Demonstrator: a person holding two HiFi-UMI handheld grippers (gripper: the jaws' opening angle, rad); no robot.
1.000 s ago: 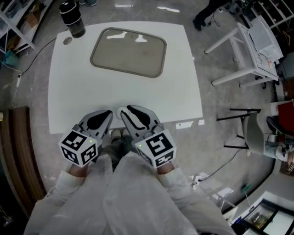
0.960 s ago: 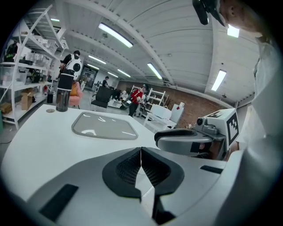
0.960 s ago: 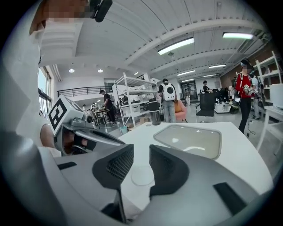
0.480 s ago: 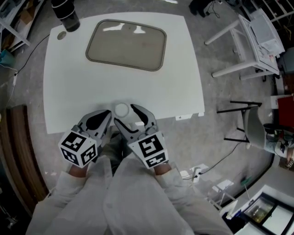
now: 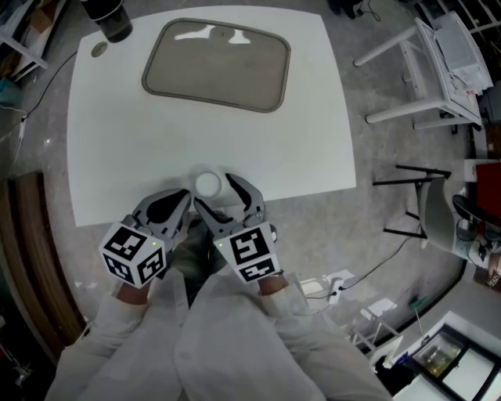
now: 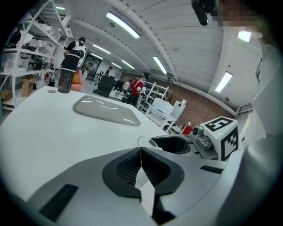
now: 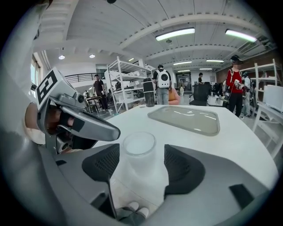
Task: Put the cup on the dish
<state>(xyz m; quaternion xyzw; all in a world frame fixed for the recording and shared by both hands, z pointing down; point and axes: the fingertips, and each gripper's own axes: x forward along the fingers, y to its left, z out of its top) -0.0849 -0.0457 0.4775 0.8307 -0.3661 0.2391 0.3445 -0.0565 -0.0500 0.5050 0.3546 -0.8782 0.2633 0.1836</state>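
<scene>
White sleeves [image 5: 235, 345], grey left gripper [image 5: 183, 197], right gripper [image 5: 214, 191]

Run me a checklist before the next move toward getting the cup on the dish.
1. The translucent plastic cup stands upright near the white table's near edge: ok.
2. Cup sits between the right gripper's fingers, which have just been opening: ok.
3. Fingers pressing on the cup: not ok, they stand apart.
4. The grey rectangular dish is empty: ok.
5. The left gripper, shut, clear of the cup: cannot tell, it sits very close.
6. The black tumbler is off the path, at the far left corner: ok.
</scene>
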